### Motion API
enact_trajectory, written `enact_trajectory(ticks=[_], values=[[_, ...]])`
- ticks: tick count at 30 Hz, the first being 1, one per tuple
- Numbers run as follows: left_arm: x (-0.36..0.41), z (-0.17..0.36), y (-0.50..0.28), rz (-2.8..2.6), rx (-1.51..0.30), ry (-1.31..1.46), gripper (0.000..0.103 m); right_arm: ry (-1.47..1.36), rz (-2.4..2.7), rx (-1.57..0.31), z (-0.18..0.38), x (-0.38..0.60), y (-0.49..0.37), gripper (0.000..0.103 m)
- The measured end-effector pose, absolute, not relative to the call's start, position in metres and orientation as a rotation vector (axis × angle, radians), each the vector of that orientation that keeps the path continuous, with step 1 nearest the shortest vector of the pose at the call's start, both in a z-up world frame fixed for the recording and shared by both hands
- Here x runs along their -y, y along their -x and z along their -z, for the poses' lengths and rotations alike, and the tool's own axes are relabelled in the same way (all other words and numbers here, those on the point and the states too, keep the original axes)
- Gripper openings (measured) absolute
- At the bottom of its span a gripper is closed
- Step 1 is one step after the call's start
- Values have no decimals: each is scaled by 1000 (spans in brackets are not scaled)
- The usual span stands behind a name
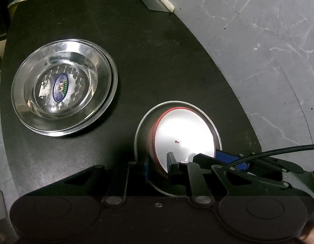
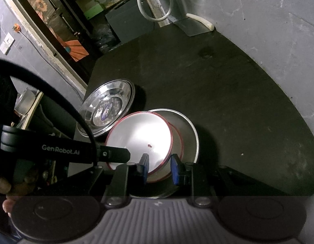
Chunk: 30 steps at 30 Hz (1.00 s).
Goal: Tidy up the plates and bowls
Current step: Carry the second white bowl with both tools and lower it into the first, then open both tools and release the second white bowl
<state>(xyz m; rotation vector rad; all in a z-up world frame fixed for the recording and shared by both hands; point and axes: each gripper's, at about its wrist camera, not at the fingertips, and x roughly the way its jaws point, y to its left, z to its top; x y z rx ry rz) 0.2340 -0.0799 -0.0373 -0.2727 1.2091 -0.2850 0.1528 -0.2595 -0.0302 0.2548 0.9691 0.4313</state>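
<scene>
Firstly, left wrist view: a dark table (image 1: 136,61) carried a stack of steel plates (image 1: 64,87), a blue oval label showing in the top one, at left; near the front edge, a white red-rimmed bowl (image 1: 183,136) sat tilted inside a steel plate (image 1: 140,134). The left gripper (image 1: 157,164) had a blue-padded finger (image 1: 145,167) outside the bowl's wall and its other finger inside, apparently clamping the rim. The right gripper (image 1: 228,159) reached in from the right; a cleaver (image 1: 155,0) with a pale handle lay at the far edge. Right wrist view: the same bowl (image 2: 138,136) leaned over the steel plate (image 2: 189,132), with the plate stack (image 2: 108,107) just beside it. The right gripper (image 2: 159,167) straddled the bowl's near rim, the right pad seemingly clear of the wall, so not fully closed. The left gripper (image 2: 124,154) entered from the left. Step judged: lifting the bowl out of the plate. Next move would call for a firm pinch and a level lift.
</scene>
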Motion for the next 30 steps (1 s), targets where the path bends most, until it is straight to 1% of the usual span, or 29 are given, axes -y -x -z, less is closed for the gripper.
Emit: enact_trajectory(ticks=[4,8,19,21,27,28,30], values=[[82,37,-234,283,-1210,268,20,-257,-434,-966,30,260,-153,29],[81,38,-234,285,-1211,269,20,-244,-417,-968,31,260,-153,36],[81,39,-234,280,-1212,273,20,-248,-429,-965,31,263,-153,36],[81,38,-234,279,-1207,273,21,-244,-429,-955,29,263,-152,37],[77,32,-231,273,-1178,276,29,-238,-425,-935,25,265,-151,37],[77,30,-231,275,-1171,276,32,-238,-421,-927,24,266,-151,38],[74,26,-230,277,-1152,281,41,-236,-416,-909,20,269,-149,44]])
